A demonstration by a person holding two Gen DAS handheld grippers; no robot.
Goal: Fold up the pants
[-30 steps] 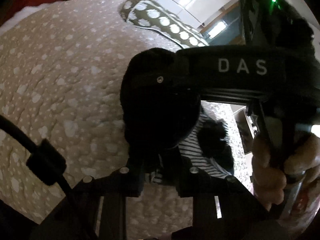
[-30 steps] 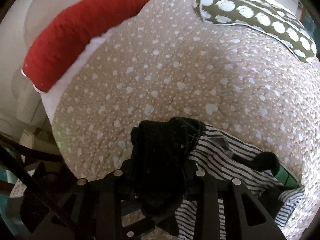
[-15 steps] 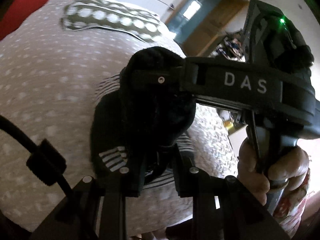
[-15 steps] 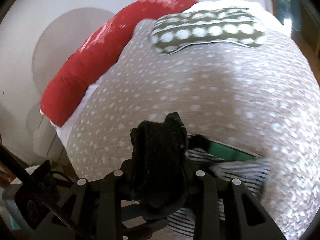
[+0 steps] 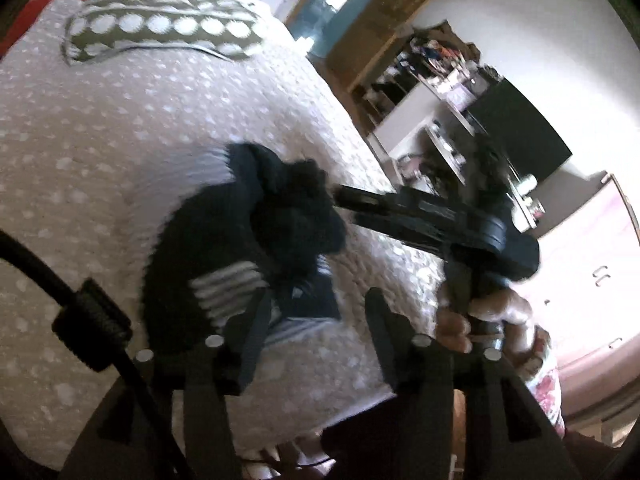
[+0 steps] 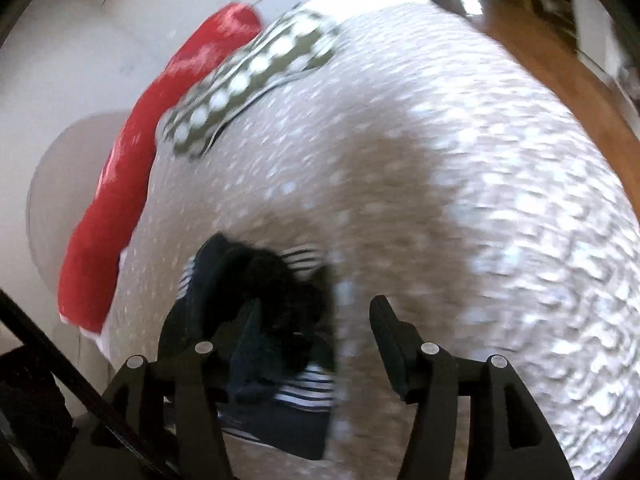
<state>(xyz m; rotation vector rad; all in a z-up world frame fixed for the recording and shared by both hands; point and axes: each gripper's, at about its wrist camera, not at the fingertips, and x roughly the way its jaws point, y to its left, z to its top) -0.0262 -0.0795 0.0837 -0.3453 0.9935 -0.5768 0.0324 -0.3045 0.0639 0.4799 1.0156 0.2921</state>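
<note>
On the bed [image 5: 120,128], the pants [image 5: 224,264], a dark and white striped bundle with fuzzy black trim, lie crumpled on the dotted beige quilt. In the left wrist view they sit at and just beyond the left finger of the left claw [image 5: 316,320], with quilt showing in the gap between the two fingers. That claw stands spread and pinches nothing; its jaws have just been opening, and no cloth lies pressed between them. To the right, a hand [image 5: 492,324] carries the right claw's body, which reaches in toward the fuzzy top of the bundle. A dotted olive pillow [image 5: 160,28] lies far up the bed.

In the right wrist view the picture is blurred. A red blanket [image 6: 132,160] runs along the left edge of the bed, beside the olive pillow. The pants lie low and left, against and around the left finger of the right claw [image 6: 316,324], while the right finger stands clear over bare quilt. This claw is spread too and grips nothing; its jaws have just been opening.

A second ago both claws were pressed onto the black fuzzy cloth, which filled the space between their fingers; now the cloth lies loose on the quilt.
</note>
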